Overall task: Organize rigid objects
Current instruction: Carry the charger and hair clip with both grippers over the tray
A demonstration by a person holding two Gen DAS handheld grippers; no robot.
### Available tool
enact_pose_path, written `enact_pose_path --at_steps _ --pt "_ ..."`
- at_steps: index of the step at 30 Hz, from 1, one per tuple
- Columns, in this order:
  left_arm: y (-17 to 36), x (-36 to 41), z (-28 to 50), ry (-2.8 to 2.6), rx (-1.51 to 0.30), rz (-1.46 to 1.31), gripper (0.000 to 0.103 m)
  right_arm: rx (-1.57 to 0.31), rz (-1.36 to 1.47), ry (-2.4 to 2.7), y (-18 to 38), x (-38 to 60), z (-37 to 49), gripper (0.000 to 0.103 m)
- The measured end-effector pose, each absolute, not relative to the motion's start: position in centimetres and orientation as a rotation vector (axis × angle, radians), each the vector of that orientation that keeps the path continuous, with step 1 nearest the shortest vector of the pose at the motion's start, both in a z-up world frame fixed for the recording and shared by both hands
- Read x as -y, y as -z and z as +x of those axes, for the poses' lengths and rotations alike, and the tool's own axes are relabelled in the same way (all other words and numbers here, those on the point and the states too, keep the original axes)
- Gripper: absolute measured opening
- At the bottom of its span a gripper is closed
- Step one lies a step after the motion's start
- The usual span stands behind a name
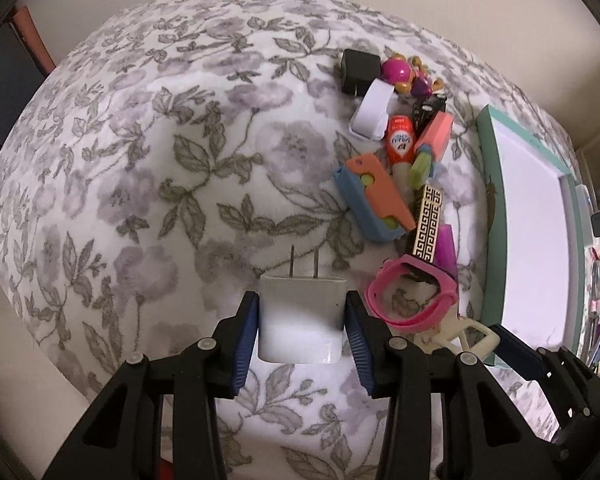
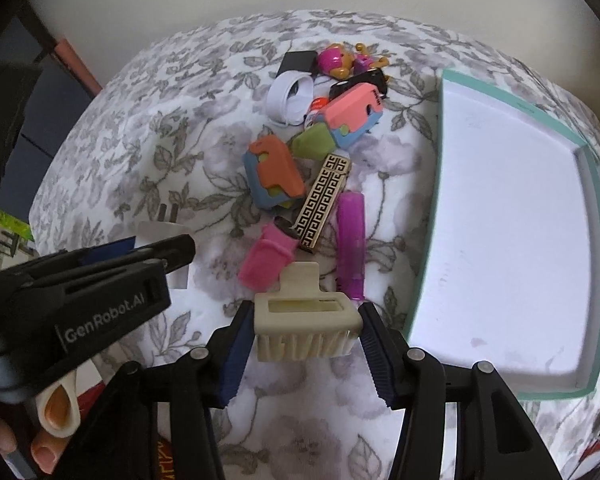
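Note:
My left gripper [image 1: 302, 312] is shut on a white plug charger [image 1: 301, 318], prongs pointing away, above the floral blanket. My right gripper [image 2: 302, 326] has its blue pads against both ends of a cream hair claw clip [image 2: 306, 330], shut on it. A pile of small items lies ahead: an orange-blue toy [image 2: 274, 178], a gold-patterned case [image 2: 322, 200], a purple tube [image 2: 352, 240], a pink band [image 1: 414, 296] and a white ring [image 2: 290, 98]. A teal-rimmed white tray [image 2: 428, 208] lies to the right of the pile.
The floral blanket [image 1: 140, 200] covers the surface and is open on the left. The left gripper's arm [image 2: 80, 288] shows at the left of the right wrist view. A black block [image 1: 358, 70] and a pink toy figure [image 1: 396, 72] lie at the pile's far end.

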State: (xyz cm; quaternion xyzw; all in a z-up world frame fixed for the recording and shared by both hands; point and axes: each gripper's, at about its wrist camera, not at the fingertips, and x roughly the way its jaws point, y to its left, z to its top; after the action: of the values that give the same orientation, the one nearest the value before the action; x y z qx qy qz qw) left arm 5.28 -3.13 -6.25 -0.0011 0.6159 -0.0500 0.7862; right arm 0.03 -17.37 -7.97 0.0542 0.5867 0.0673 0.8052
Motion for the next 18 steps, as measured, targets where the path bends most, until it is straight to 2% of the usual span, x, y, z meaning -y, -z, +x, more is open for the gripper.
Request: enact_pose_path --at_steps 11,18 --pt "4.6 3.6 4.2 0.106 -1.272 0.003 0.045 -1.169 0.222 -0.094 5.2 20.1 -0.5 0.055" --pt "2.2 6.9 5.0 0.173 -1.239 0.044 0.045 -1.003 0.263 0.020 1.3 22.8 -0.2 0.055"
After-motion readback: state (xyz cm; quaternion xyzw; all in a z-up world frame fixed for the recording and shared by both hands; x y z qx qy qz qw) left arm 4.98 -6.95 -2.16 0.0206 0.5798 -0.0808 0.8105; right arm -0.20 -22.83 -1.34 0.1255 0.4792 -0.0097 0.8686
